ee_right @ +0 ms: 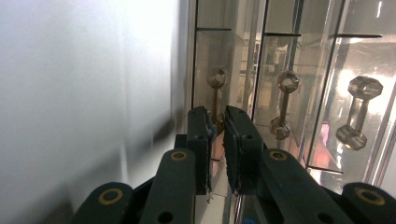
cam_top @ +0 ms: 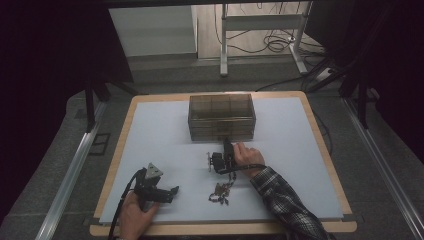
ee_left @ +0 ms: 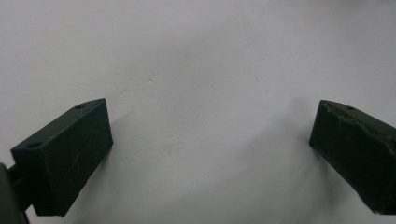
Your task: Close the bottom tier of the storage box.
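- We're working the clear drawer box (cam_top: 221,117) sitting near the far edge of the table (cam_top: 150,125), roughly mid-width.
- Right gripper (cam_top: 226,146) is pointing at the box's front face; in the right gripper view its jaws are nearly together, right up against the handle (ee_right: 215,100) of one drawer.
- We're reading that as pinched on the handle's stem, but the pads are hiding the contact, so we're not calling it certain.
- Two more handles (ee_right: 283,105) are sitting in the neighbouring drawer fronts, untouched.
- Left gripper (cam_top: 161,192) is resting near the table's near-left corner, jaws spread wide, nothing between them in the left gripper view, bare table surface ahead.
- Small dark parts (cam_top: 221,191) are lying in a loose pile near the near edge, just in front of the right hand.
- Judgement on the step: we're about to pull a drawer. Doing it well means pulling straight along the drawer's travel, keeping the wrist level so the stem isn't twisting out.
- The box looks light, so it may be sliding with the pull; bracing it with the free left gripper looks wise.
- No brand, label or legible writing anywhere.
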`<state>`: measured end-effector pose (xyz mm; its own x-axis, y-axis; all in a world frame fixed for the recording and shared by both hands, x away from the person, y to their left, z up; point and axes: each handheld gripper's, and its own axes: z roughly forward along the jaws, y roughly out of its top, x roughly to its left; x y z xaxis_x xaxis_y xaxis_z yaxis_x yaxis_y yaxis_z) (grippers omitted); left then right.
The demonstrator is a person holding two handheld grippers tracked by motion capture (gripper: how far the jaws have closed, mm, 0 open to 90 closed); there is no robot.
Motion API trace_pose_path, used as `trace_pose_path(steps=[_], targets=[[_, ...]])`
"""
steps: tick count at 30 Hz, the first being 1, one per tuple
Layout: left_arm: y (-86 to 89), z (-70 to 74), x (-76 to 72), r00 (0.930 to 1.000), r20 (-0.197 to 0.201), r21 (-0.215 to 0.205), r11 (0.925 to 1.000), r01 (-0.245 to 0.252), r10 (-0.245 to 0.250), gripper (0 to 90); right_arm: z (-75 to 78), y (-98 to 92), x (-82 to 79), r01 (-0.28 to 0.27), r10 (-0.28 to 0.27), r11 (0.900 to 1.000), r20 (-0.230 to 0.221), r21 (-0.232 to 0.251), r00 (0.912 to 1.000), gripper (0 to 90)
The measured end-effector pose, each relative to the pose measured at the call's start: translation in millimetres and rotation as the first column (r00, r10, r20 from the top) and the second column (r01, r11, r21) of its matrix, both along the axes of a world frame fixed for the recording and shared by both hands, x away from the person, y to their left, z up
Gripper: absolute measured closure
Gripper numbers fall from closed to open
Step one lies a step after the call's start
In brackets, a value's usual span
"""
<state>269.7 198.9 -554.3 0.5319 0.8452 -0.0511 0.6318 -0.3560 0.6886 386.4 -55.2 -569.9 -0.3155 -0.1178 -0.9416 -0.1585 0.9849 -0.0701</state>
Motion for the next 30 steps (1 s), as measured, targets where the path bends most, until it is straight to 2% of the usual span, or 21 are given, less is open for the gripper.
trace_pose_path(steps=[11,13,14,15,17,27,30], targets=[[0.0,0.0,0.0,1.0000,0.000,0.000,1.0000,0.000,0.000,0.0,1.0,-2.0,-5.1,-0.023,0.023,1.000,0.003,-0.011,0.9997,79.8],[0.0,0.0,0.0,1.0000,0.000,0.000,1.0000,0.000,0.000,0.0,0.9,-2.1,-6.2,-0.021,0.021,1.000,0.005,-0.012,0.9998,79.8],[0.0,0.0,0.0,1.0000,0.000,0.000,1.0000,0.000,0.000,0.0,1.2,-2.3,-6.4,-0.023,0.023,1.000,-0.008,-0.011,0.9997,79.8],[0.0,0.0,0.0,1.0000,0.000,0.000,1.0000,0.000,0.000,0.0,1.0,-2.4,-7.3,-0.024,0.024,1.000,0.004,-0.011,0.9997,79.8],[0.0,0.0,0.0,1.0000,0.000,0.000,1.0000,0.000,0.000,0.0,1.5,-2.7,-8.2,-0.023,0.023,1.000,-0.007,-0.013,0.9997,79.8],[0.0,0.0,0.0,1.0000,0.000,0.001,1.0000,0.000,0.000,0.0,1.0,-4.0,-11.9,-0.032,0.032,0.999,0.003,-0.008,0.9995,79.8],[0.0,0.0,0.0,1.0000,0.000,0.000,1.0000,0.000,0.000,0.0,1.0,-4.4,-12.4,-0.032,0.032,0.999,-0.006,-0.012,0.9995,79.8]])
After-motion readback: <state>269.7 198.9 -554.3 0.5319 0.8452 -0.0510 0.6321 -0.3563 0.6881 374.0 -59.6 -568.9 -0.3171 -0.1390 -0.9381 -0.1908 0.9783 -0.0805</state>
